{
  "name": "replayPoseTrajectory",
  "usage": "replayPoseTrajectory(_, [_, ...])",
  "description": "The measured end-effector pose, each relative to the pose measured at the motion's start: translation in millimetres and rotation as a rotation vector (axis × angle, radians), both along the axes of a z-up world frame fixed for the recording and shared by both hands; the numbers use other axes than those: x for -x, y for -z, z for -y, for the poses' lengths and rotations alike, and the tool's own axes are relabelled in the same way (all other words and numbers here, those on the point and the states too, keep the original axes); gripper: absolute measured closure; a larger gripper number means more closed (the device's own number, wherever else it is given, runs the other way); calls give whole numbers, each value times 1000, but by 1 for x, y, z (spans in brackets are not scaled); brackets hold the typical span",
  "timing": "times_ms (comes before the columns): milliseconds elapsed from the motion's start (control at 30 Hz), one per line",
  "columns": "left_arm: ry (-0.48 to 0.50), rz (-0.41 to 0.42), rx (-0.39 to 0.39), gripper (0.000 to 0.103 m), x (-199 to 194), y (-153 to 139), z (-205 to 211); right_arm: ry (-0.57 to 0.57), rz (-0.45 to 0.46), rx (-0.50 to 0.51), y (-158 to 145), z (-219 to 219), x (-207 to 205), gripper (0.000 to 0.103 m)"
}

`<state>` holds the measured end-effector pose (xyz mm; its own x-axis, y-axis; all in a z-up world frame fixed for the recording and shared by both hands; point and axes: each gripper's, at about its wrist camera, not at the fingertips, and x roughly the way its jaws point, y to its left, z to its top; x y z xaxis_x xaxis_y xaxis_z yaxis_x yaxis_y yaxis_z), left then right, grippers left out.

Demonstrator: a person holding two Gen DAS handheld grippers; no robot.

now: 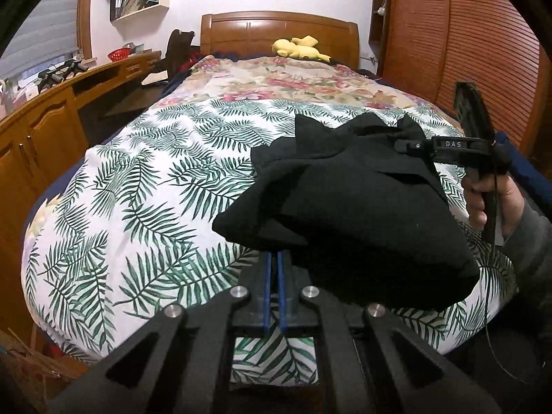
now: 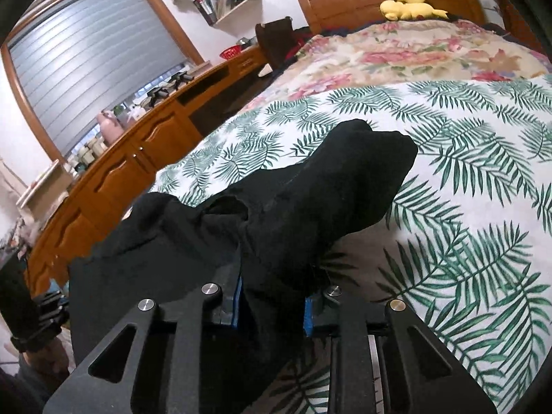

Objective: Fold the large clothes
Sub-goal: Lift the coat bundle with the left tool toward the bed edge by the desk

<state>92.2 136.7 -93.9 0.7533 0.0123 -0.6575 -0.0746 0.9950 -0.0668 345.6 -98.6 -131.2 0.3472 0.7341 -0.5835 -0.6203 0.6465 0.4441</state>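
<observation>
A black garment (image 1: pixel 348 207) hangs bunched above the bed's palm-leaf sheet (image 1: pixel 138 179). My left gripper (image 1: pixel 274 258) has its blue pads nearly together, pinching the garment's lower edge. My right gripper (image 1: pixel 410 146) reaches in from the right and holds the garment's upper part. In the right wrist view the black garment (image 2: pixel 293 214) drapes thickly between the right gripper's (image 2: pixel 272 296) blue pads, which are closed on it. The cloth is lifted off the leaf sheet (image 2: pixel 465 189).
A floral blanket (image 1: pixel 293 79) covers the far half of the bed, with a yellow plush toy (image 1: pixel 300 48) by the wooden headboard (image 1: pixel 276 31). A wooden desk and cabinets (image 1: pixel 41 127) run along the left. A slatted wardrobe (image 1: pixel 465 41) stands at right.
</observation>
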Motion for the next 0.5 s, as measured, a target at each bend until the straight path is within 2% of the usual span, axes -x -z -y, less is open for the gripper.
replayPoseTrajectory(167, [3, 57, 5, 102, 19, -5, -7, -22, 25, 7, -5, -14, 11, 79])
replayPoseTrajectory(300, [-14, 81, 60, 102, 26, -8, -34, -25, 37, 24, -5, -39, 18, 80])
replayPoseTrajectory(500, [-73, 116, 47, 102, 41, -16, -84, -65, 51, 36, -13, -105, 18, 80])
